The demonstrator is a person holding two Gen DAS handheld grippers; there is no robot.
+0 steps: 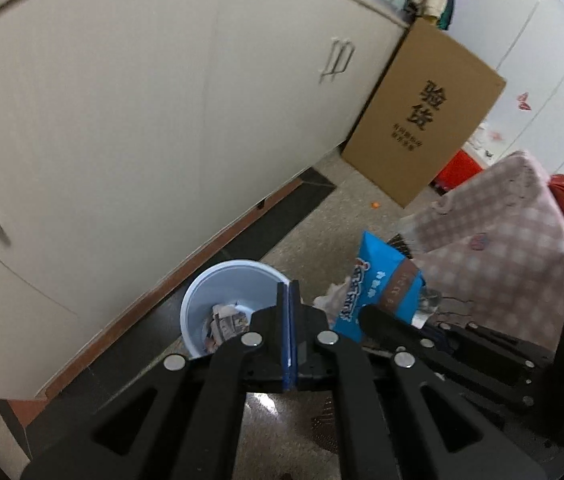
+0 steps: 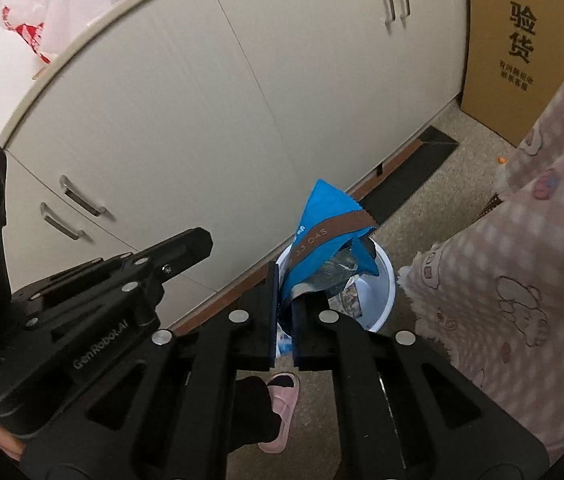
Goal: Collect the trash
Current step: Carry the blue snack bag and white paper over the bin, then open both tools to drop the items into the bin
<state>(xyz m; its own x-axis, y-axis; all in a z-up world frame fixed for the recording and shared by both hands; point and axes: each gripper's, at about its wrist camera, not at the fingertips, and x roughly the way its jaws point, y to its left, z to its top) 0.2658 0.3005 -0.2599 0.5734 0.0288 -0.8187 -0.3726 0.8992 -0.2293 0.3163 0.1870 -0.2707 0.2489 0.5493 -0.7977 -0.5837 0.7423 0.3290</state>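
Right tongs [image 2: 283,312] pinch a crinkly blue foil snack wrapper [image 2: 324,236] above the round pale-blue plastic bin [image 2: 386,280]; left tongs [image 1: 289,328] are closed, empty.

- The left gripper [image 1: 290,292] has its blue pads pressed together with nothing between them.
- Just ahead and left of it stands a pale blue bin [image 1: 202,300] holding crumpled paper [image 1: 226,322].
- To its right hangs a blue snack bag [image 1: 378,280], near the right gripper [image 1: 378,316].
- Far ahead right, a cardboard box [image 1: 422,120] leans against the cabinet [image 1: 122,120].
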